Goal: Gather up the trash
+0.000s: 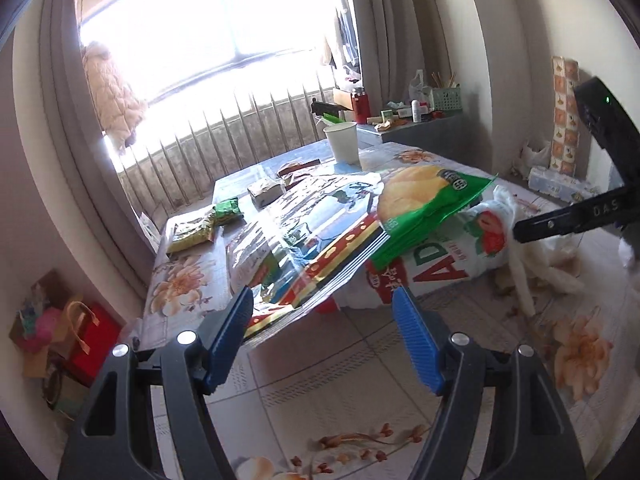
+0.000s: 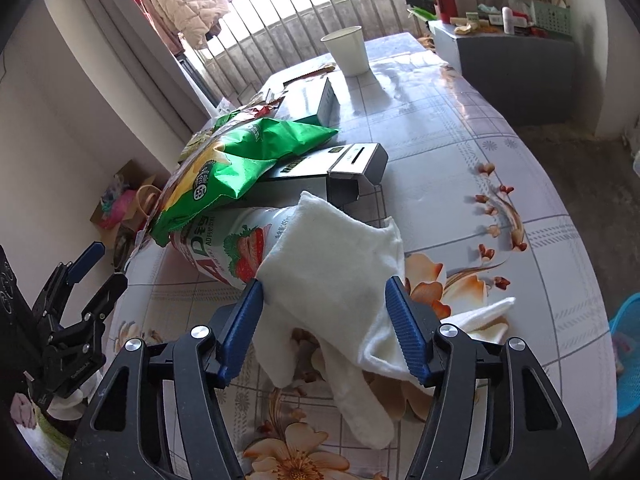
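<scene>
Trash lies piled on a floral tablecloth (image 1: 352, 364). A green chip bag (image 1: 424, 204) rests on a white strawberry-print pouch (image 1: 452, 256) and a shiny foil wrapper (image 1: 304, 232). My left gripper (image 1: 324, 320) is open, its blue pads just before the foil wrapper's near edge. In the right wrist view the chip bag (image 2: 240, 168) lies over the pouch (image 2: 228, 248) and a dark box (image 2: 340, 164). My right gripper (image 2: 324, 316) is open, its pads on either side of a white cloth (image 2: 332, 280) lying on the table.
A white paper cup (image 1: 342, 142) stands at the table's far end, with small green packets (image 1: 200, 224) at the left. A grey cabinet (image 2: 512, 64) with clutter stands beyond. A blue basket (image 2: 628, 360) is on the floor at right. Boxes and bags (image 1: 60, 328) sit on the floor left.
</scene>
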Tool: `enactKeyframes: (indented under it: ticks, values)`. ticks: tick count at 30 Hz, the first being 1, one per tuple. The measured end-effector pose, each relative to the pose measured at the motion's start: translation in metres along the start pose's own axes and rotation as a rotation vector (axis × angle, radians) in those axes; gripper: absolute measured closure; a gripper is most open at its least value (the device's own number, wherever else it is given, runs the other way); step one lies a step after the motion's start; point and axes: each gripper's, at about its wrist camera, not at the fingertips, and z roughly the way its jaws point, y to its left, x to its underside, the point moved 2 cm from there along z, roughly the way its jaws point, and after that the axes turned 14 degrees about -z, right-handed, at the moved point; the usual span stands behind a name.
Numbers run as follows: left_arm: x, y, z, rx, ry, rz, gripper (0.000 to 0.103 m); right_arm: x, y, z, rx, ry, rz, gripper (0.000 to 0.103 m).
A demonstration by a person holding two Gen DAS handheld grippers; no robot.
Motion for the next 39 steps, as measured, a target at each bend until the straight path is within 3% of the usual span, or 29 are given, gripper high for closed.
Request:
enactKeyframes:
  ticks: [4, 7, 13, 17, 19, 29, 32, 33, 35, 36, 39]
  values:
    - [0.003, -0.002, 0.022, -0.106, 0.009, 0.153, 0.033, -0.001, -0.003, 0.000, -0.011, 0.006, 0.012, 0.056]
    - [0.004, -0.002, 0.033, -0.121, 0.040, 0.206, 0.036, -0.001, -0.002, 0.000, -0.013, 0.009, 0.020, 0.067]
    - [0.009, -0.011, 0.037, -0.110, 0.088, 0.278, 0.072, 0.007, -0.005, -0.001, -0.020, 0.018, 0.058, 0.083]
    - [0.012, -0.014, 0.034, -0.093, 0.105, 0.286, 0.098, 0.013, -0.010, -0.008, -0.024, 0.013, 0.083, 0.087]
    - [0.011, -0.014, 0.029, -0.091, 0.098, 0.279, 0.103, 0.015, -0.012, -0.013, -0.020, 0.007, 0.092, 0.089]
    - [0.011, -0.011, -0.020, -0.040, 0.077, 0.206, 0.103, 0.030, -0.016, -0.038, -0.012, -0.023, 0.117, 0.091]
    - [0.018, -0.012, -0.019, -0.074, 0.073, 0.248, 0.100, 0.035, -0.019, -0.040, -0.012, -0.014, 0.125, 0.091]
    - [0.020, -0.011, -0.013, -0.097, 0.080, 0.262, 0.095, 0.037, -0.020, -0.041, -0.017, -0.013, 0.129, 0.091]
    - [0.021, -0.008, -0.001, -0.115, 0.099, 0.265, 0.053, 0.039, -0.020, -0.042, -0.023, -0.013, 0.132, 0.091]
    - [0.023, -0.006, 0.005, -0.125, 0.105, 0.266, 0.046, 0.040, -0.020, -0.043, -0.026, -0.014, 0.135, 0.091]
    - [0.023, -0.006, 0.026, -0.172, 0.105, 0.315, 0.044, 0.041, -0.020, -0.043, -0.033, -0.015, 0.146, 0.090]
